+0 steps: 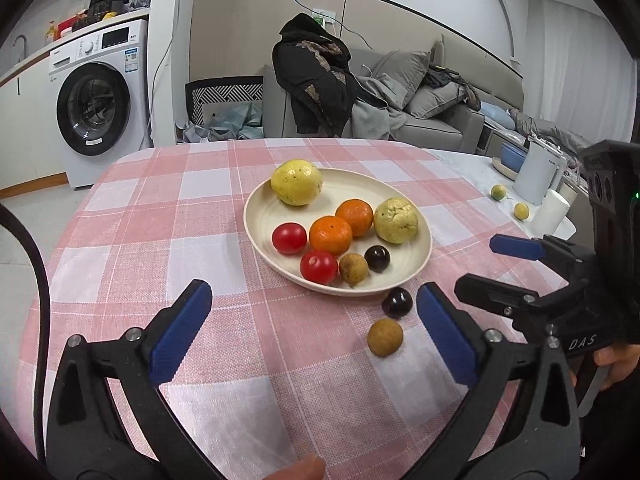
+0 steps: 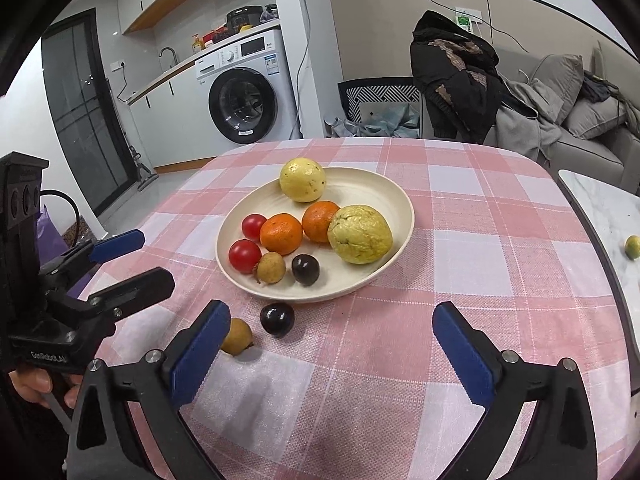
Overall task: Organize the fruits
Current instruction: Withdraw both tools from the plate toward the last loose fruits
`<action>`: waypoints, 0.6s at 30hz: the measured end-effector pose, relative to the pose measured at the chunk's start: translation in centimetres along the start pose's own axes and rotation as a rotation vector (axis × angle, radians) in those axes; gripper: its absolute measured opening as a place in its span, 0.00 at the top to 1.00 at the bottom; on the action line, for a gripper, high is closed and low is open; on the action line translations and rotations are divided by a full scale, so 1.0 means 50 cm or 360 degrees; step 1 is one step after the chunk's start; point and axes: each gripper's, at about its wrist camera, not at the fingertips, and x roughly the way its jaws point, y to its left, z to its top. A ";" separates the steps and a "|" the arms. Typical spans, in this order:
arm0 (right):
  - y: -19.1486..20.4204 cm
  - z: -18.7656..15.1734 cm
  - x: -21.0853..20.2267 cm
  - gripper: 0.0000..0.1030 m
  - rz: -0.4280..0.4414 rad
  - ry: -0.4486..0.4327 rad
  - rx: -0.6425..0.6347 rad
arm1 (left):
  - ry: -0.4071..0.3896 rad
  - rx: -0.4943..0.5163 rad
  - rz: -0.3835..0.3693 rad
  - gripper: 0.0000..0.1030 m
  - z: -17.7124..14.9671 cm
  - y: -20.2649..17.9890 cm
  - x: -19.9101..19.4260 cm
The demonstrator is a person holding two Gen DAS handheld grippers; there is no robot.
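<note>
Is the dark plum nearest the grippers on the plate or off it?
Off. The dark plum lies on the tablecloth just outside the plate rim, beside a brown longan.

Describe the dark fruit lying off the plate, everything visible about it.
The dark fruit is small, round, glossy, near-black purple, with light glints on its smooth skin. It rests on the pink checked tablecloth, just outside the cream plate at its near rim, beside a brown longan but apart from it. Neither gripper touches it.

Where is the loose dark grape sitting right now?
The dark grape lies on the tablecloth just off the plate's near rim, beside the loose longan, close to the left gripper's right finger.
</note>
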 end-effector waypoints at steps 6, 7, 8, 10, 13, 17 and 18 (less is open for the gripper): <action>-0.004 -0.001 -0.008 0.00 -0.0008 -0.0008 0.0004 | 0.0028 0.0025 -0.0014 0.01 -0.019 -0.008 -0.008; -0.005 -0.001 -0.009 0.00 -0.0007 -0.0005 0.0003 | 0.0035 0.0036 -0.0012 0.01 -0.023 -0.011 -0.008; -0.005 -0.002 -0.009 0.00 -0.0009 0.0001 0.0000 | 0.0039 0.0043 -0.0009 0.01 -0.026 -0.012 -0.008; -0.005 -0.004 -0.010 0.00 -0.0026 0.0003 -0.0011 | 0.0042 0.0048 -0.0005 0.01 -0.031 -0.015 -0.007; -0.006 -0.007 -0.008 0.00 -0.0036 0.0016 -0.0024 | 0.0046 0.0067 0.0000 0.01 -0.032 -0.018 -0.002; -0.008 -0.009 -0.010 0.00 -0.0050 0.0019 -0.0040 | 0.0058 0.0065 -0.0004 0.01 -0.032 -0.018 0.006; -0.009 -0.009 -0.011 0.00 -0.0051 0.0018 -0.0041 | 0.0066 0.0066 -0.0010 0.01 -0.033 -0.018 0.008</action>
